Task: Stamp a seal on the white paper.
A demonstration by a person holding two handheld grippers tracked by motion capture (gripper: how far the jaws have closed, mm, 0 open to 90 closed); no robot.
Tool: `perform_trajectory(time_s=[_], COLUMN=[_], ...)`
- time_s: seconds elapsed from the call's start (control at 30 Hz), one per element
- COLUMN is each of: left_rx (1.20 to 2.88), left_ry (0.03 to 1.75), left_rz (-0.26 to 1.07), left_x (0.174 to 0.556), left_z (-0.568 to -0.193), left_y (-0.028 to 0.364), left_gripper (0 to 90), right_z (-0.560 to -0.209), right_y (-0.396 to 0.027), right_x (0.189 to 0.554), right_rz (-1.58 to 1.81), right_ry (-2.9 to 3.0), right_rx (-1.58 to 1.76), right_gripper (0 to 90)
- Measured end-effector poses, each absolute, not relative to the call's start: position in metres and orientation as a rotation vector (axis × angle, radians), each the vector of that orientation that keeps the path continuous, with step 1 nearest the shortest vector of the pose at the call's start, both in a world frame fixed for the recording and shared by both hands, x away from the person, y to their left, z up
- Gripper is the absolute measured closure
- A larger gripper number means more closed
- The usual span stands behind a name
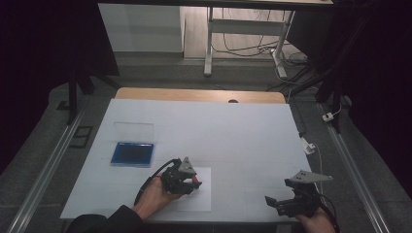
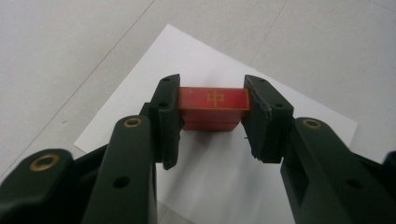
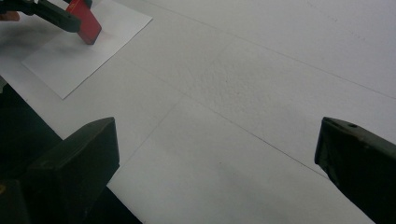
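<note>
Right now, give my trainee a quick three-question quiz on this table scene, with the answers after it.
1. True or false: the left gripper is shut on the red block.
2. What lies under the red block: A) the blue tray, B) the white paper sheet, C) bare wood?
3. How do the right gripper's jaws stand?

Key: 1. True. 2. B. 3. Wide open, with nothing between them, above the white table cover.

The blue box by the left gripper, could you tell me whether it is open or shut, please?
Open. The blue box shows its dark inside, and its clear lid stands up behind it, in the high view.
</note>
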State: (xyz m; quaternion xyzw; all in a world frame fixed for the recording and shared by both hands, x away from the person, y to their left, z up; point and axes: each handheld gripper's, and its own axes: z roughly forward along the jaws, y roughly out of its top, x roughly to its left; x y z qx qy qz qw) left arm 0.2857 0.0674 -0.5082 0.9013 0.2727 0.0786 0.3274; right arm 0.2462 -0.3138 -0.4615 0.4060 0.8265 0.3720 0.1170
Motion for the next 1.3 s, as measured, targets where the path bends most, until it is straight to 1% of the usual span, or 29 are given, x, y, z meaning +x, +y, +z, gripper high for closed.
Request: perform_trajectory(time_s=[0.6, 0.87, 1.3], left_rx=[2.405, 2.346, 2.310], left_ry=[0.665, 0.685, 0.740], left_rz=[0.284, 0.265, 0.266], left_x=[0.281, 0.282, 0.287], left_z=[-0.502, -0.493, -0.479], left_y=[0.062, 0.068, 0.082], left_gripper=[58.5, 58.5, 58.5], right_z=[-0.461, -0.461, -0.461], right_y=[-0.314, -0.314, -0.314], right_x=[0.246, 0.246, 0.246], right_rz=[1.094, 1.094, 1.096], right_ry=[2.417, 2.416, 2.415], right_rx=[1.188, 1.187, 1.187], right_gripper=[0.0, 0.0, 0.0])
